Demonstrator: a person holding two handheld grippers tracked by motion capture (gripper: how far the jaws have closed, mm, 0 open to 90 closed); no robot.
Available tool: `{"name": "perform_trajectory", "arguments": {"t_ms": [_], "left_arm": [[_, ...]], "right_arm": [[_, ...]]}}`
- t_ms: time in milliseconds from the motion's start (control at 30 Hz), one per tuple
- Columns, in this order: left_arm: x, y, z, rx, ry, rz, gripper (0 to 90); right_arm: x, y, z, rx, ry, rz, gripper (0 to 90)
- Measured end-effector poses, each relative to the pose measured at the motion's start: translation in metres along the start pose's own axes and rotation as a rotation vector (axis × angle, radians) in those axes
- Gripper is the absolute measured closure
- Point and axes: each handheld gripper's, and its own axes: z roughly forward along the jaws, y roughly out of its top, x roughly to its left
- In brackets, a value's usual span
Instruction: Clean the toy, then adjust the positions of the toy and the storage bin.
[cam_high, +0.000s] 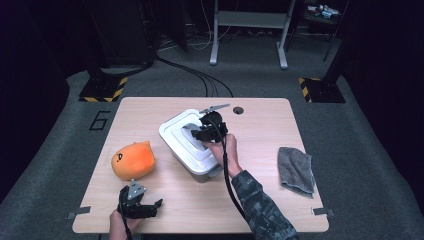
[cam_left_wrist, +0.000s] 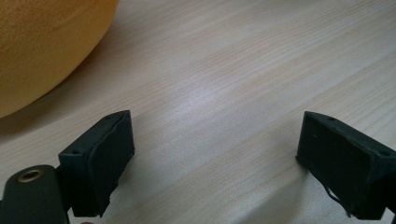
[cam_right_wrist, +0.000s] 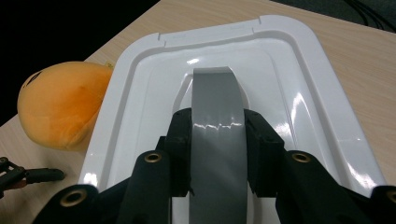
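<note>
A white lidded box (cam_high: 192, 145) stands in the middle of the wooden table (cam_high: 260, 130). Its lid (cam_right_wrist: 299, 98) carries a grey arched handle (cam_right_wrist: 217, 121). My right gripper (cam_right_wrist: 218, 140) is shut on that handle, one black pad pressed on each side; in the high view the right gripper (cam_high: 202, 134) sits on top of the lid. An orange plush toy (cam_high: 133, 160) lies left of the box. My left gripper (cam_high: 150, 206) rests low near the table's front edge, just below the plush. Its jaws stand wide apart over bare wood, the left gripper (cam_left_wrist: 215, 154) holding nothing.
A grey cloth (cam_high: 296, 170) lies crumpled near the table's right edge. A small round hole (cam_high: 238, 110) sits at the far edge behind the box. The plush toy (cam_left_wrist: 42, 46) bulges in at the left gripper view's upper left.
</note>
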Motion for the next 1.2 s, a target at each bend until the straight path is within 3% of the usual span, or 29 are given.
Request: {"name": "perform_trajectory", "arguments": {"t_ms": [433,533,1200], "left_arm": [[0.0,0.0,0.0,0.0,0.0,0.0,10.6],[0.0,0.0,0.0,-0.001,-0.003,-0.006,10.6],[0.0,0.0,0.0,-0.001,-0.003,-0.006,10.6]], "right_arm": [[0.003,0.002,-0.006,-0.013,-0.021,0.005,66.0],[0.003,0.005,-0.012,-0.027,-0.023,-0.01,65.9],[-0.013,0.017,-0.052,-0.101,-0.041,0.012,65.9]]}}
